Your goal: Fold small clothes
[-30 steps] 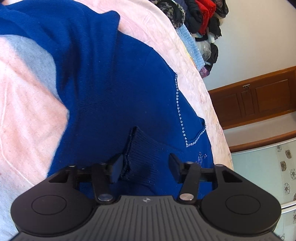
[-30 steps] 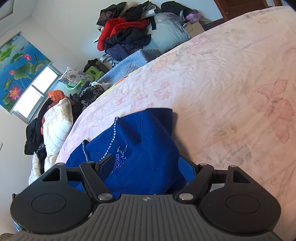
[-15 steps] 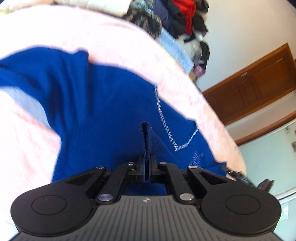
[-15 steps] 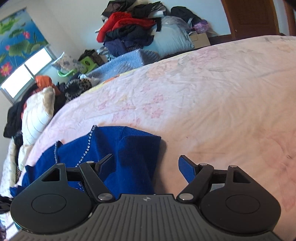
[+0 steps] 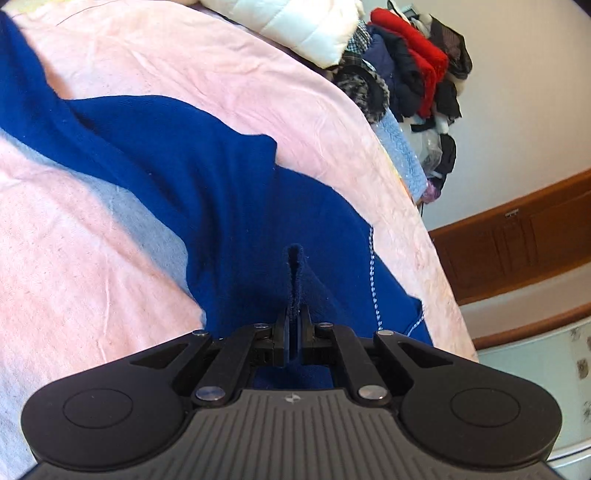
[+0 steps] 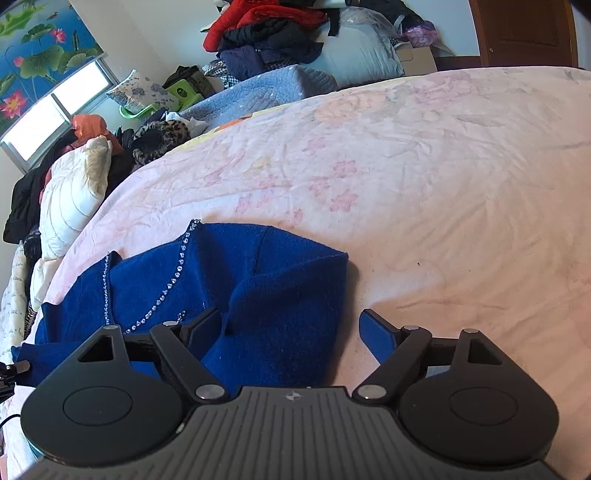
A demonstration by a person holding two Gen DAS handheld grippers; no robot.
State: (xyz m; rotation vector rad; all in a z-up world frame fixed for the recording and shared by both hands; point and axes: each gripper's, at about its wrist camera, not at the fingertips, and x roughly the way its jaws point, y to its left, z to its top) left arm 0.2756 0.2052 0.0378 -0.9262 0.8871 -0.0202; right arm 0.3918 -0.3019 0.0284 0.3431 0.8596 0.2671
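A royal-blue knit sweater [image 5: 207, 177] with a rhinestone chain trim [image 5: 373, 269] lies on the pink bedsheet [image 5: 92, 280]. My left gripper [image 5: 293, 325] is shut on the sweater's ribbed cuff [image 5: 295, 273] and holds it pinched upright over the body of the sweater. In the right wrist view the same sweater [image 6: 280, 295] lies partly folded, with the trim [image 6: 173, 280] on its left. My right gripper [image 6: 291, 325] is open and empty just above the sweater's folded right part; one finger is over the cloth, the other over the sheet.
A heap of clothes, red and dark [image 6: 266, 33], a blue quilt [image 6: 266, 88] and a white padded jacket [image 6: 70, 195] lie beyond the bed's far edge. A wooden cabinet [image 5: 517, 243] stands past the bed's right side. Bare flowered sheet [image 6: 443, 184] stretches to the right.
My left gripper closed on the cuff and lifted it, drawing back from the sweater. My right gripper stayed open and pulled back, so more of the sweater and bed shows.
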